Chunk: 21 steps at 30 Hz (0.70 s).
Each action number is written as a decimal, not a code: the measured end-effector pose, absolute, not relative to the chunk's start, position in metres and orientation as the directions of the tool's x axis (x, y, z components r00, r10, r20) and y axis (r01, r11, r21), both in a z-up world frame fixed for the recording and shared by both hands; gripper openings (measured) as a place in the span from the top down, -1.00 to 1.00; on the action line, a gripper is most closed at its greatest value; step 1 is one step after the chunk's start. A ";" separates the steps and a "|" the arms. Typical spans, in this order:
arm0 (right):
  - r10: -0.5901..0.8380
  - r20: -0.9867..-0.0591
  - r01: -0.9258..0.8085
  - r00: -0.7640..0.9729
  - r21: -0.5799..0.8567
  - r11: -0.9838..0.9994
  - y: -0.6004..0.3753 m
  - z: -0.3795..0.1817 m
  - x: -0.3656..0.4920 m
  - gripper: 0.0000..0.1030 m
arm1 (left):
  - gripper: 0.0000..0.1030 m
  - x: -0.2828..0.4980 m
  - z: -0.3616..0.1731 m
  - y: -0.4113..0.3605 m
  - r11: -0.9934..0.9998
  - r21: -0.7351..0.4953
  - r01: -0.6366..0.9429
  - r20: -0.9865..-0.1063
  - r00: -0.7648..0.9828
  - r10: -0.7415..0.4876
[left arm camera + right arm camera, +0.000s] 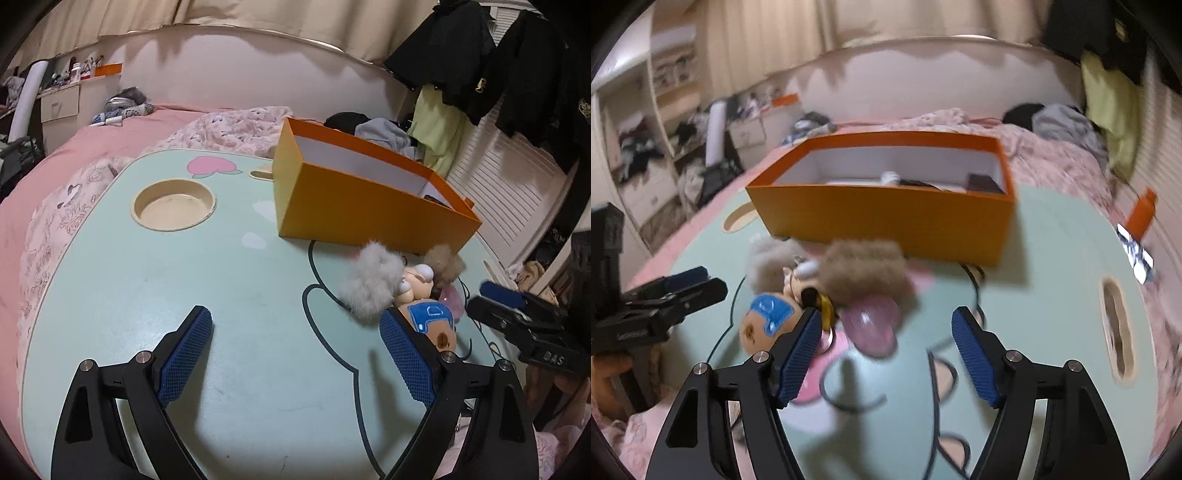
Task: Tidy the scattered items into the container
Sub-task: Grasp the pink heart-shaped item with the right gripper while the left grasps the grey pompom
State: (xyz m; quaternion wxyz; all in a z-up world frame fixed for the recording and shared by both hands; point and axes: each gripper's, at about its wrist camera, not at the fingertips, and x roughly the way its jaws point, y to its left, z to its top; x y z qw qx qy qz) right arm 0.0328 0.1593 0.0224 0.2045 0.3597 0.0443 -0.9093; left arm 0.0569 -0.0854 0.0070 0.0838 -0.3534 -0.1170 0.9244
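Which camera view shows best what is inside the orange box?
The right wrist view. It looks over the near wall of the orange box onto its floor, where a white item and dark items lie, though blurred. The left wrist view shows the box from a corner: mostly white inner walls and only a dark sliver inside.

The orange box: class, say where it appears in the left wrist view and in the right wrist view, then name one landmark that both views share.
Left wrist view: the orange box sits upper centre-right, seen corner-on, behind the grey fluffy pom-pom.
Right wrist view: the orange box lies across the centre, its long side facing the camera, its white inside showing.
Shared landmark: the plush toy with a blue patch, lying in front of the box on the mint-green table.
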 end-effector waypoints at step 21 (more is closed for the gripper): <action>-0.378 -0.649 0.435 -0.660 0.080 -0.897 0.153 0.012 0.041 0.28 | -0.38 0.016 0.024 -0.034 -0.955 -0.169 -0.244 -0.659 -0.692 0.294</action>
